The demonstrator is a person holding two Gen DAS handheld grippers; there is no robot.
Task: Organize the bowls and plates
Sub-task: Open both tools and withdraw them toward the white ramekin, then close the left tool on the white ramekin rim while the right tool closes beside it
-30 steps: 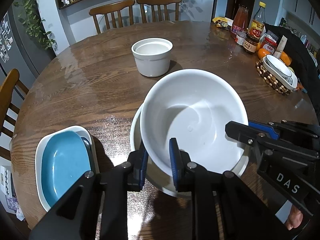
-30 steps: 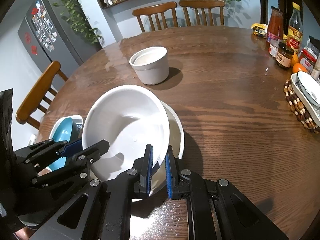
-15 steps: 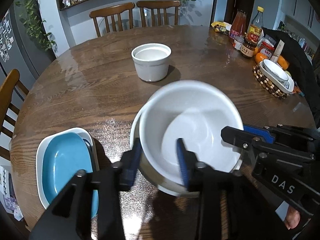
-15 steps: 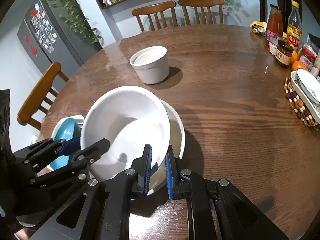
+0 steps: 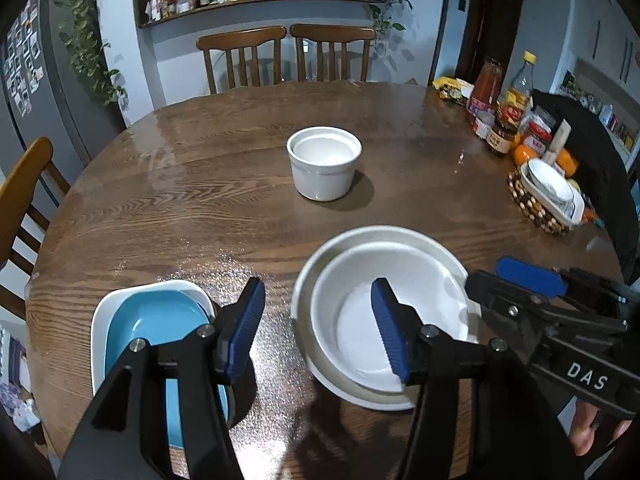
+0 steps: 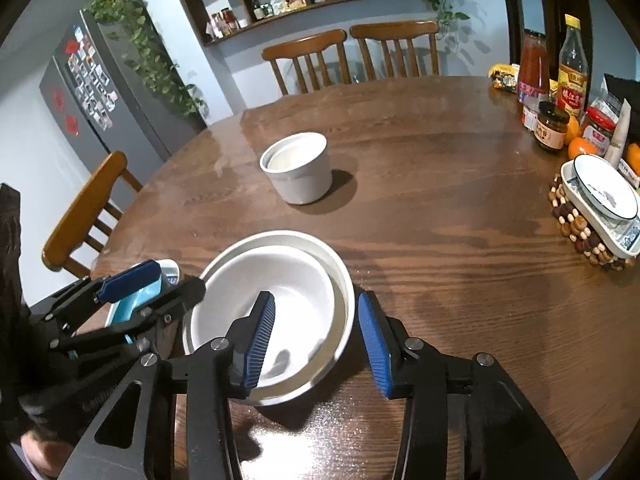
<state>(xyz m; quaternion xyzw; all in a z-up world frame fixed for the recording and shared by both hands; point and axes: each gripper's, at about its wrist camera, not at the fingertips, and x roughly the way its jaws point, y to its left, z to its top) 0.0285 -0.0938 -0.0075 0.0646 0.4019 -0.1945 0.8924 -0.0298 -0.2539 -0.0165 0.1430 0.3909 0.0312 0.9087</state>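
Landmark: the white bowl [image 5: 390, 320], nested inside a wider white bowl [image 5: 320, 256] near the front of the round wooden table [image 5: 200, 200].
Left gripper [image 5: 318, 330]: released; its jaws have just been opening. They straddle the near-left rim of the white bowl without pressing on it.
Right gripper [image 6: 316, 338]: released too, jaws just opened; one pad hangs over the white bowl's hollow, the other outside the wider bowl's rim, neither touching.
Step in hand: by my reading, letting go after stacking, then backing off.
Doing it well: lift both grippers straight up off the rims before swinging sideways, so no pad catches an edge and tips the white bowl out of its seat. It sits slightly off-centre, toward the near side, so a nudge could rock it.
Other dishes: a blue dish [image 5: 152, 332] in a white tray [image 5: 98, 320] lies just left of the white bowl; a deep white pot [image 5: 324, 164] stands well beyond it, mid-table.
Edges: the front table edge is close under the grippers; the blue dish crowds the left gripper's outer finger.
Open room: broad bare wood beyond and to the right of the white bowl, up to the bottles and jars [image 6: 560, 92] at the far right rim.
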